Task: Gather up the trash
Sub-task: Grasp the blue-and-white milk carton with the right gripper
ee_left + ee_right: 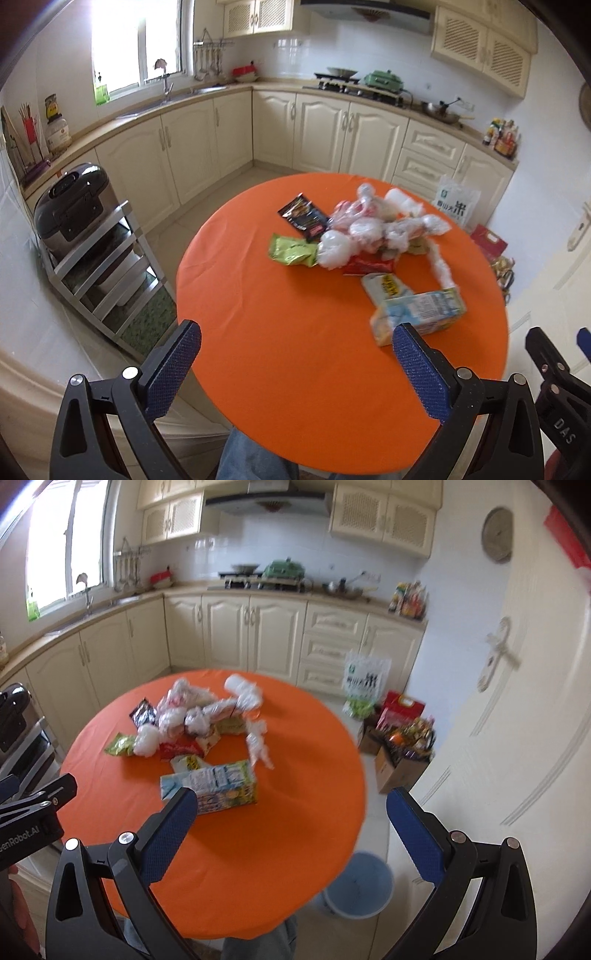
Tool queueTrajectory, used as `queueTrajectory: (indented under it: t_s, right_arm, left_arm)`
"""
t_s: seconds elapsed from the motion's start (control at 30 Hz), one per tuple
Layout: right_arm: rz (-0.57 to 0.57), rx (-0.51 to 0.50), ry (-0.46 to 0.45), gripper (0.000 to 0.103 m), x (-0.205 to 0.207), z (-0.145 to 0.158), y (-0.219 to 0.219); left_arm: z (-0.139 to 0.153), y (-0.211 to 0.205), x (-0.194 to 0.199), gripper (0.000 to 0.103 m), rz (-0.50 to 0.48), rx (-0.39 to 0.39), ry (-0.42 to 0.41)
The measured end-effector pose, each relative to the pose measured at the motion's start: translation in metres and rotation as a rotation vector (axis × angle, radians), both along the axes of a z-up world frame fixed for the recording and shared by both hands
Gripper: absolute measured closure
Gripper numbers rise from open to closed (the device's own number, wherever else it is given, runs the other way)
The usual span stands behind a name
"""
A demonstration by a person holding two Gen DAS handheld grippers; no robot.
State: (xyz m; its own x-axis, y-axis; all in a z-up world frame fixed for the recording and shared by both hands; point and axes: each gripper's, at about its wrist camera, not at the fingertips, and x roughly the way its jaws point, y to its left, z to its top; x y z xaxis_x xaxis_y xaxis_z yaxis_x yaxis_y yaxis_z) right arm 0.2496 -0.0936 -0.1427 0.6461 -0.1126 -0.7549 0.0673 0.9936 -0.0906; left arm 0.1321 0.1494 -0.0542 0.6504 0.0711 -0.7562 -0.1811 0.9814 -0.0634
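Left wrist view shows the trash (pixel 373 236) (crumpled plastic bags, snack wrappers and a drink carton (pixel 419 314)) heaped on the far half of the round orange surface (pixel 280 332), apparently so that every piece lies within one reach; the blue bin (pixel 358 884) stands on the floor at the surface's near right edge, where it can likely receive the pieces. Both the left hand-held gripper (pixel 295 354) and the right hand-held gripper (pixel 288 823) hover above the near edge with jaws spread wide and nothing held, angled down toward the heap, the right one's left finger overlapping the carton in its view.
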Motion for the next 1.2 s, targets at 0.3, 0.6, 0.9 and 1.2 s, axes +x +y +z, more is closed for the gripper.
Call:
queueTrajectory:
  t_s: [0.3, 0.6, 0.9, 1.2]
  right_arm:
    - [-0.108, 0.269, 0.272, 0.0, 0.075, -0.081, 0.016]
    - [-0.292, 0.365, 0.353, 0.0, 0.108, -0.109, 0.019]
    - [-0.345, 0.341, 0.332, 0.0, 0.13, -0.115, 0.033]
    - [-0.306, 0.264, 0.43, 0.014, 0.146, -0.129, 0.046]
  left_arm:
    - [-0.035, 0.049, 0.041, 0.002, -0.007, -0.016, 0.107]
    - [-0.051, 0.078, 0.062, 0.002, -0.028, -0.036, 0.128]
    - [-0.072, 0.071, 0.098, 0.002, -0.041, -0.032, 0.137]
    - [-0.093, 0.07, 0.116, 0.002, -0.04, -0.055, 0.184]
